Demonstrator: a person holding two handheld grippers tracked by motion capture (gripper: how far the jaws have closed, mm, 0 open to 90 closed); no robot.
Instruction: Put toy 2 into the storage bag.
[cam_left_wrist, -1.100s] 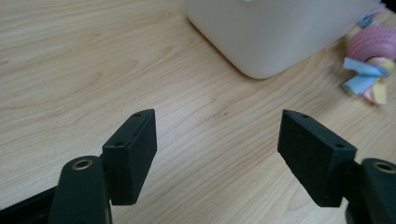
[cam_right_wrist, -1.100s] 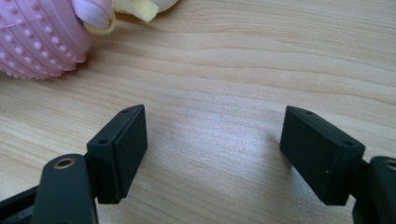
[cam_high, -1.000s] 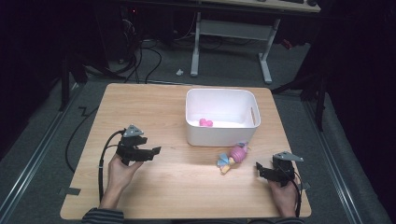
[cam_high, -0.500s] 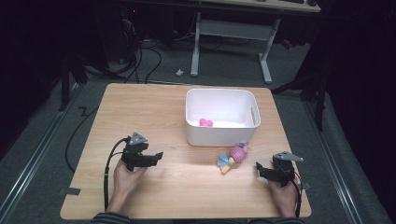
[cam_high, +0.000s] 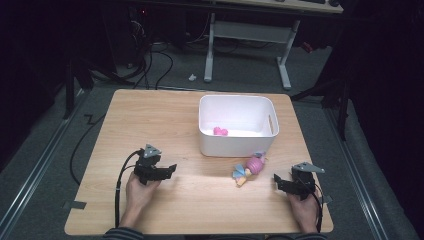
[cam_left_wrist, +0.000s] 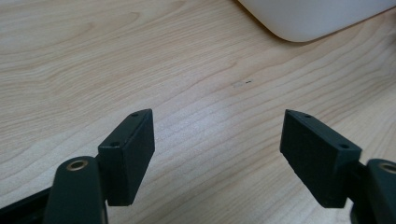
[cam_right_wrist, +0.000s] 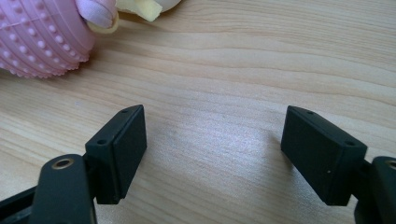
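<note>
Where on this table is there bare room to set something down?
The wide strip left of the white bin, from the far edge to the left tongs, is bare. So is the near middle between both hands. It is crowded in front of the bin, where the pink doll lies near the right tongs.

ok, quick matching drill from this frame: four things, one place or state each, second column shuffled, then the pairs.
Things:
1. white bin
2. doll
3. small pink toy
4. left gripper

Places or states:
A. lying on the table just in front of the bin
B. jaws open over bare wood, nothing between them
C. inside the bin
D. standing on the far half of the table

Pairs: 1-D, 2-A, 3-C, 4-B
</note>
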